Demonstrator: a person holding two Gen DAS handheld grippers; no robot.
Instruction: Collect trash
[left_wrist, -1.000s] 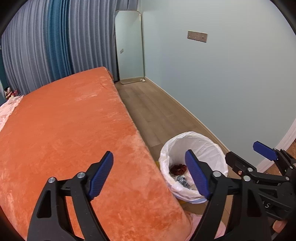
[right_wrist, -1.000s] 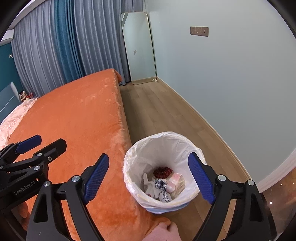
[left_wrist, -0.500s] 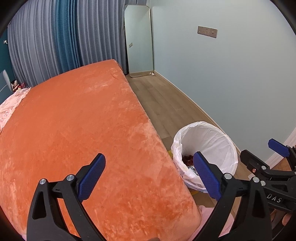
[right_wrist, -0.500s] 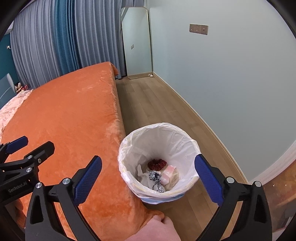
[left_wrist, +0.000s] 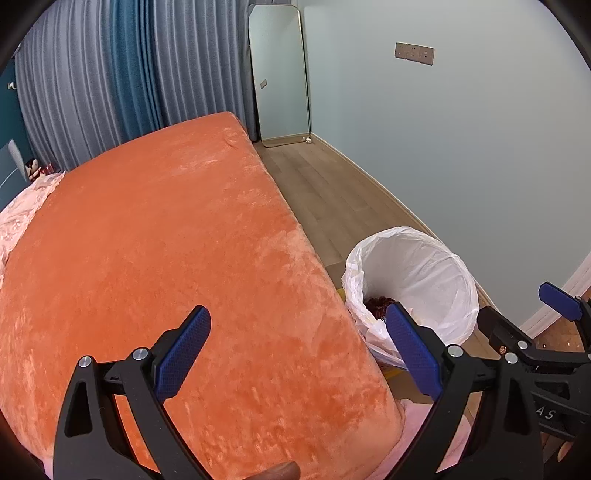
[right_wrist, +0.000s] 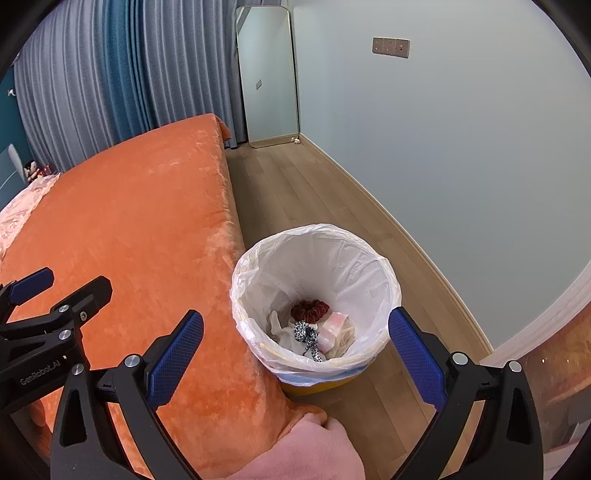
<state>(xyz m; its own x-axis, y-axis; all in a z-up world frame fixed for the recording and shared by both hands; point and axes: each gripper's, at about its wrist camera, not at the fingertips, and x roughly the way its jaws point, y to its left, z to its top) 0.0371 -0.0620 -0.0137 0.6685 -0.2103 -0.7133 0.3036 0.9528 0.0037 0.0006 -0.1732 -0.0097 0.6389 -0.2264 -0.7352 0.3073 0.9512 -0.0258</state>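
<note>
A trash bin (right_wrist: 369, 251) lined with a white bag stands on the floor against the orange bed (right_wrist: 147, 221). Inside lie a dark red scrunchie (right_wrist: 309, 309), a leopard-print piece (right_wrist: 306, 334), a pink-and-white packet (right_wrist: 334, 326) and crumpled white tissue (right_wrist: 277, 321). My right gripper (right_wrist: 295, 316) hangs open above the bin's near rim, with nothing between its blue pads. My left gripper (left_wrist: 297, 314) is open and empty over the bed's corner, with the bin (left_wrist: 406, 232) to its right. Each wrist view also catches the other gripper at its edge: left gripper (right_wrist: 62, 286), right gripper (left_wrist: 521, 306).
A wood floor strip (right_wrist: 295, 184) runs between the bed and the pale blue wall (right_wrist: 461, 147). A tall mirror (right_wrist: 267, 74) leans in the far corner beside grey and blue curtains (right_wrist: 110, 74). Pink fabric (right_wrist: 306, 450) lies under my right gripper, and pink bedding (left_wrist: 22, 206) at the bed's far left.
Both grippers' jaws have spread wider. Both views have shifted a little, and the bin now sits slightly higher in the right wrist view.
</note>
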